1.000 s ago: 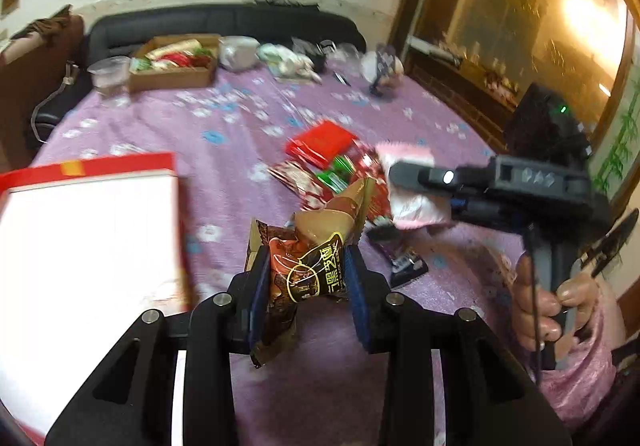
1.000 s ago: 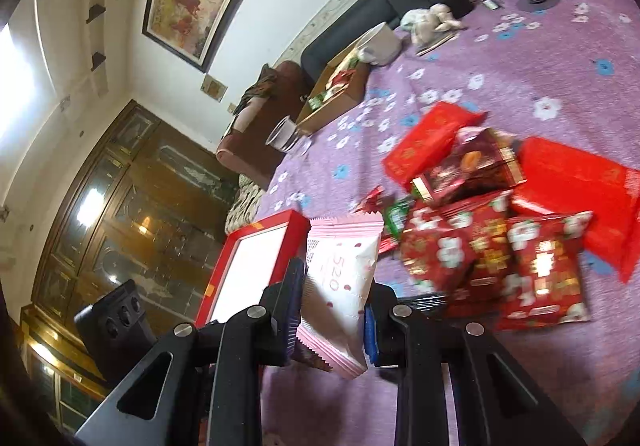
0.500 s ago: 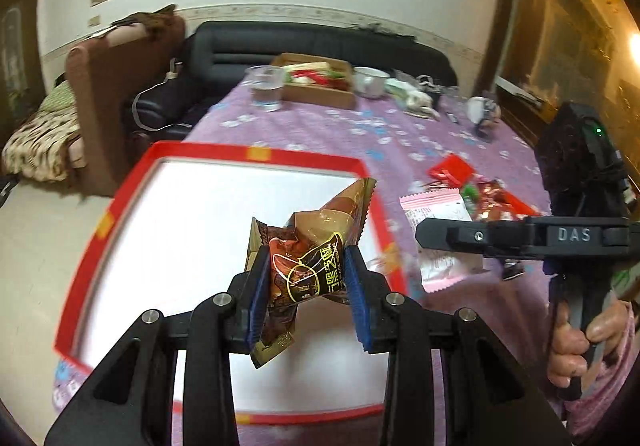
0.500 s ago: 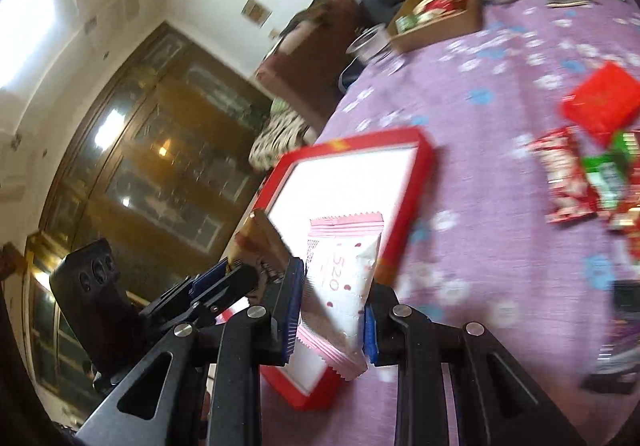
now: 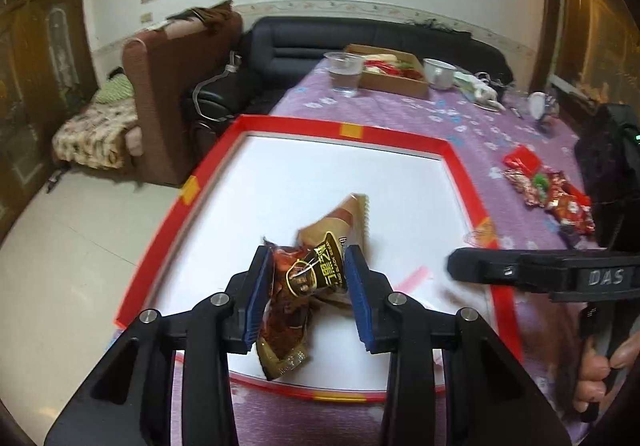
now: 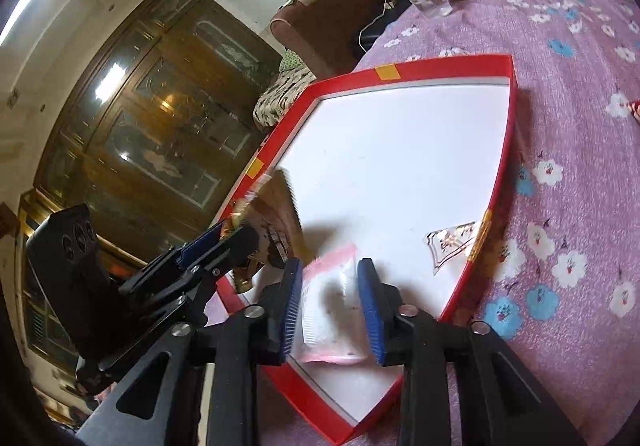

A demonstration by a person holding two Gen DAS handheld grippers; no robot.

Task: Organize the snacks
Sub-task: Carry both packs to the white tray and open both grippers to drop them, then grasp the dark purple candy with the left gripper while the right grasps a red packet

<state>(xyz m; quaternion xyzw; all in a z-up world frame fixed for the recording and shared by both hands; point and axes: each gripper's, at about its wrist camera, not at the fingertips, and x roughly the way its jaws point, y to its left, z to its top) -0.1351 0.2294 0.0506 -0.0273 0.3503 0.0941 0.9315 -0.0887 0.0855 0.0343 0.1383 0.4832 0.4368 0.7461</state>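
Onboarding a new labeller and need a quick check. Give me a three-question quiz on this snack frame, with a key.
1. Multiple choice: the left gripper and right gripper both hang over A) a wooden shelf, B) a red-rimmed white tray, C) a sink.
2. True or false: the clear cup stands outside the cardboard box, on the purple cloth.
3. Which packet is between the right gripper's fingers?
Key: 1 B. 2 True. 3 The pink-and-white packet; the brown snack packet is in the left gripper. Both grippers' jaws are opening, each with its packet between them.
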